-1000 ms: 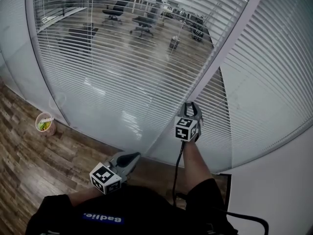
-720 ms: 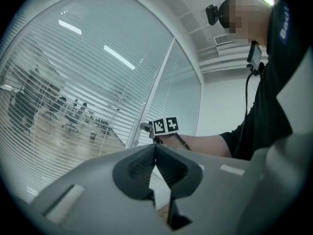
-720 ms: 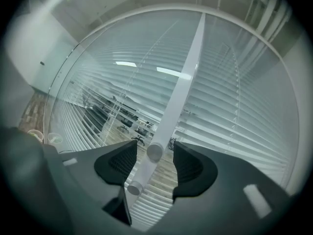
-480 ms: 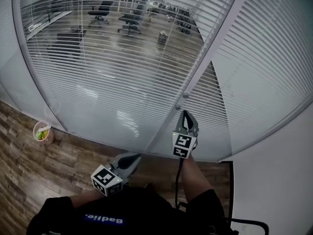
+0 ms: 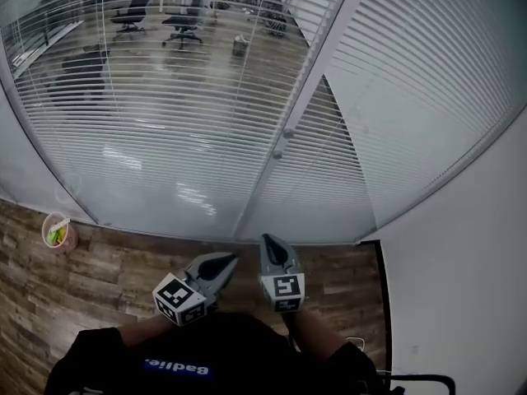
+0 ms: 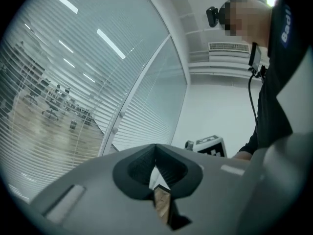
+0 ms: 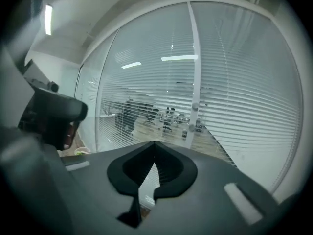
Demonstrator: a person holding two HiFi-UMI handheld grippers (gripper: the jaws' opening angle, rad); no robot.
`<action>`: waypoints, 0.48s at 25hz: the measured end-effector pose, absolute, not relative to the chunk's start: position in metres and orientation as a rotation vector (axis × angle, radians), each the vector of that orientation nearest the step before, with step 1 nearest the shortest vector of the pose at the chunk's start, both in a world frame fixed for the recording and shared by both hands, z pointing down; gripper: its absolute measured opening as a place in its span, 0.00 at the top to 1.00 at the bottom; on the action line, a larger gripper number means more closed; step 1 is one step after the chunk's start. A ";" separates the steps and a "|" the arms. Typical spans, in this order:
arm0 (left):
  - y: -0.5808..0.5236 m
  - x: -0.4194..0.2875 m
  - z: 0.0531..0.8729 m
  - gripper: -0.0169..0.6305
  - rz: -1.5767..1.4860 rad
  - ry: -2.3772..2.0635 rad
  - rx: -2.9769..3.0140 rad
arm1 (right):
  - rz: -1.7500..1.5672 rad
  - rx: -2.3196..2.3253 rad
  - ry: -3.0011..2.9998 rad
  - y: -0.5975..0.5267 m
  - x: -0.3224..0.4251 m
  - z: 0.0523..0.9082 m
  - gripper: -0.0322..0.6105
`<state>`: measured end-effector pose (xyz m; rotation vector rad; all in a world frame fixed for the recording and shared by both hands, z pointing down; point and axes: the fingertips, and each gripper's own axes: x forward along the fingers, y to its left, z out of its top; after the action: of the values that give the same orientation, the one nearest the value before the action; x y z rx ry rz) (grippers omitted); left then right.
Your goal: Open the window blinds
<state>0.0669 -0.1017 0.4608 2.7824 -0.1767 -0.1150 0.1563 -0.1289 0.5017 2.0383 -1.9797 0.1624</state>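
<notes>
White slatted blinds sit behind glass. The left blind [image 5: 165,113] has its slats turned flat, and an office shows through it. The right blind [image 5: 412,97] is turned shut. Two small round knobs [image 5: 287,132] sit on the white post between them, also seen in the right gripper view as knobs [image 7: 194,105]. My right gripper [image 5: 270,243] hangs low near my body, well short of the post, shut and empty [image 7: 155,148]. My left gripper [image 5: 224,261] is beside it, also shut on nothing [image 6: 156,151].
A paper cup [image 5: 58,231] with green scraps stands on the wood floor [image 5: 123,262] at the left, by the glass. A white wall [image 5: 461,286] closes the right side. A black cable [image 5: 412,378] trails at the lower right. Office chairs [image 5: 183,23] stand beyond the glass.
My right gripper has come away from the knobs on the post, dropping back toward my body, and its jaws have closed. The left gripper has barely shifted.
</notes>
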 end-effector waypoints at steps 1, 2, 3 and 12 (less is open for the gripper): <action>-0.098 0.068 0.462 0.97 -0.116 -0.179 2.789 | 0.198 2.027 -2.011 -0.121 0.148 0.508 0.95; -0.094 0.069 0.463 0.97 -0.117 -0.185 2.794 | 0.235 2.020 -2.043 -0.113 0.142 0.513 0.95; -0.089 0.070 0.462 0.97 -0.118 -0.192 2.800 | 0.268 2.011 -2.074 -0.104 0.136 0.515 0.95; -0.008 0.098 0.468 0.97 -0.103 -0.321 2.780 | 0.303 1.904 -2.210 -0.012 0.139 0.530 0.95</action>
<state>0.0976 -0.0076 0.4675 2.7804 -0.3212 -0.1029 0.1387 -0.0117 0.5305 1.9043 -2.2098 0.3031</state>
